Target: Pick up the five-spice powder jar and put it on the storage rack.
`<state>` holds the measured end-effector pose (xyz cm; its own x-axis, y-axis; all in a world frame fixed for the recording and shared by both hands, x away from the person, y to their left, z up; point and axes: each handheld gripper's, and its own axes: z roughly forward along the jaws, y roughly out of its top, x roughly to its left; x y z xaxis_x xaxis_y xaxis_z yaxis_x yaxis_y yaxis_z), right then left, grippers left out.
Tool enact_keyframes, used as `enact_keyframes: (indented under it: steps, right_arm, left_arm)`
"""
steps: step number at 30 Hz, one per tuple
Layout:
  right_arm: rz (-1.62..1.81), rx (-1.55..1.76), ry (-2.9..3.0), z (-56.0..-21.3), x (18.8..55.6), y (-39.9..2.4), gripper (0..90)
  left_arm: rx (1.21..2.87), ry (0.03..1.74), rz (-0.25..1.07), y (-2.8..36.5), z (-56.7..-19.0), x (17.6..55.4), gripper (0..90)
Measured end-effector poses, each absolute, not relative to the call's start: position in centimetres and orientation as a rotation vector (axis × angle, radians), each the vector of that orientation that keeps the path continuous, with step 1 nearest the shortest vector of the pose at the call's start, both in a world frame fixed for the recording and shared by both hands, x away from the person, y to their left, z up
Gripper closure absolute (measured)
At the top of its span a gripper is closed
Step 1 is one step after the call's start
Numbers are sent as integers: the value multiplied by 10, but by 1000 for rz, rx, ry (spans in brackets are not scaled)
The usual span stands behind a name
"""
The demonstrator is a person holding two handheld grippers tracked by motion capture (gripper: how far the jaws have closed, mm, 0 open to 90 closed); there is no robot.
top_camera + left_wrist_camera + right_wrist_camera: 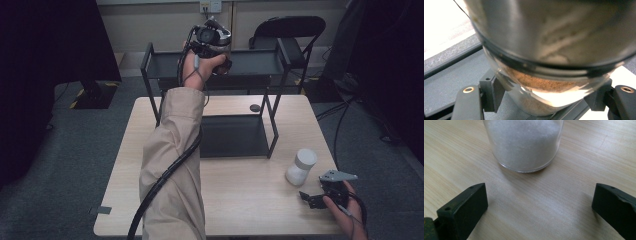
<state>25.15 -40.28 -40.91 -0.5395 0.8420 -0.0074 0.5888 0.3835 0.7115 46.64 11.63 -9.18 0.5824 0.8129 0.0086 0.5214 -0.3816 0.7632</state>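
Jar (pixel 549 62) of brown powder comes first: we see it clamped between the two black jaws of the left gripper (pixel 546 100), whose pads press on its clear glass body from both sides. Its metal lid (pixel 554 32) with a dark rim leans toward the camera, and the powder lies in a band below the lid. In the high view we find the left gripper (pixel 220 55) raised at the far side of the table, over the top shelf (pixel 255 62) of a dark metal rack, with the jar hidden behind the hand. In the left gripper view the dark shelf surface (pixel 446 85) and its raised edge lie just under the jar; we cannot tell whether the jar touches the shelf.

The rack's lower shelf (pixel 235 135) lies bare on the table (pixel 240 185).

Toward the near right we see a second jar (pixel 301 166), clear with a white lid, standing upright on the wood and filled with white grains (pixel 524 142). The right gripper (pixel 312 198) sits low near the table's near right corner, just beside this jar but apart from it. Its jaws stand wide and hold nothing, with bare wood between them and the jar beyond their tips.

Open tabletop stretches to the left of the sleeve (pixel 172 165), and a small dark disc (pixel 255 107) lies far behind the rack's right leg.
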Motion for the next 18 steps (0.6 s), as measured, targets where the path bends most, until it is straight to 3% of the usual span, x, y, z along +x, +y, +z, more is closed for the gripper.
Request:
enact_keyframes:
  steps: [18]
  right_arm:
    - [947,1242,2279,-409,252,-403,0]
  left_arm:
    - [2025,1089,495,120,-100,464,293]
